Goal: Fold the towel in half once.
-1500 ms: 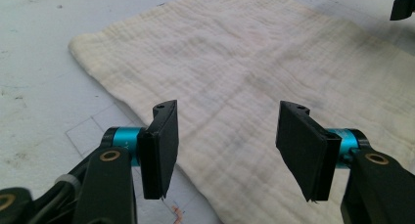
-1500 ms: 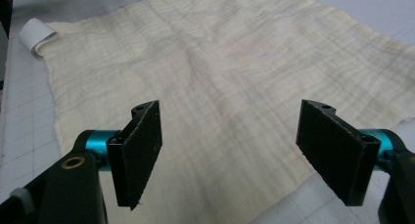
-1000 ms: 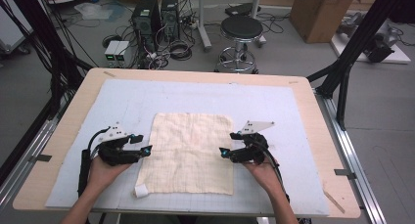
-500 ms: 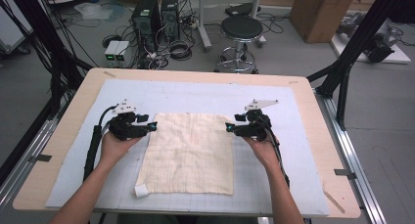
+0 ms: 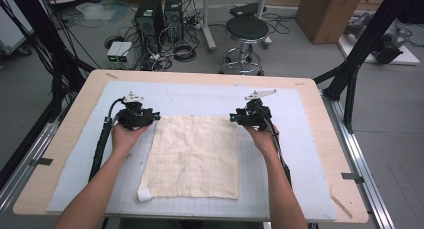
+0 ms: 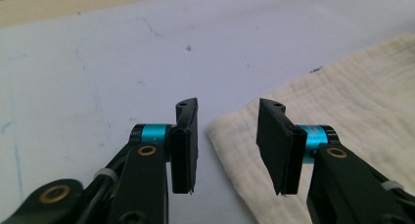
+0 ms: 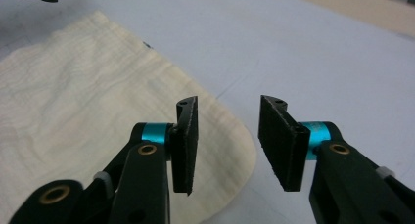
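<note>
Grippers at the far corners of the cloth [image 5: 195, 156]

Left gripper [image 6: 227, 148] and right gripper [image 7: 227, 145] have been closing, jaws still apart, a corner between each pair, nothing pinched. Best to sink both pairs evenly onto the cloth's edge on the blue mat [image 5: 210, 96], then clamp together.

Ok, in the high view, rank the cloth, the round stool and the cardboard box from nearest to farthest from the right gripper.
From the right gripper:
1. Cloth, its far right corner right at the jaws.
2. Round stool, on the floor beyond the table.
3. Cardboard box, far right, behind the stool.
</note>
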{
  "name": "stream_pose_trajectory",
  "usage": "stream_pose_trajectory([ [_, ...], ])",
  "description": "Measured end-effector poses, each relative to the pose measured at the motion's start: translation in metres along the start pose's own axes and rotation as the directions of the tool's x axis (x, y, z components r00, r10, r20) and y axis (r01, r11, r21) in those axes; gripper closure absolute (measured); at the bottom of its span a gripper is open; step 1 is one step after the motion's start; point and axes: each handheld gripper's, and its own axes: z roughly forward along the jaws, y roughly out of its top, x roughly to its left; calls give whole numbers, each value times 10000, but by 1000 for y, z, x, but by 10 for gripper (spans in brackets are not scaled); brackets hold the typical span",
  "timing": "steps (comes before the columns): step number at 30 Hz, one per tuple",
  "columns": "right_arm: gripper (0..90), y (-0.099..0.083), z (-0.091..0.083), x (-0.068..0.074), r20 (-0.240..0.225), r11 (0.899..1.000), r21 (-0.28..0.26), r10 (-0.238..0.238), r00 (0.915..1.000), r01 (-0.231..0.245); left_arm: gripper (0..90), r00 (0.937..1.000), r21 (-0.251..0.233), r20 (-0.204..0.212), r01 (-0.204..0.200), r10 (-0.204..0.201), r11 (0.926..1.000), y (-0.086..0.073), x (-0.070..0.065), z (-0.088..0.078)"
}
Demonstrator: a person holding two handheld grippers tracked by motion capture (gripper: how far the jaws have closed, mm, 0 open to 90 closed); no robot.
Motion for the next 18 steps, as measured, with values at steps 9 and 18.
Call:
stream_pose_trajectory([
  [9, 659, -16, 22, -16, 78, 9912, 1004, 854, 9963, -858, 614, 9991, 734, -239, 380, -363, 9966, -8, -1, 18],
  [18, 840, -16, 30, -12, 93, 9880, 1341, 765, 9970, -770, 806, 9992, 727, -269, 314, -295, 9969, -8, -4, 20],
])
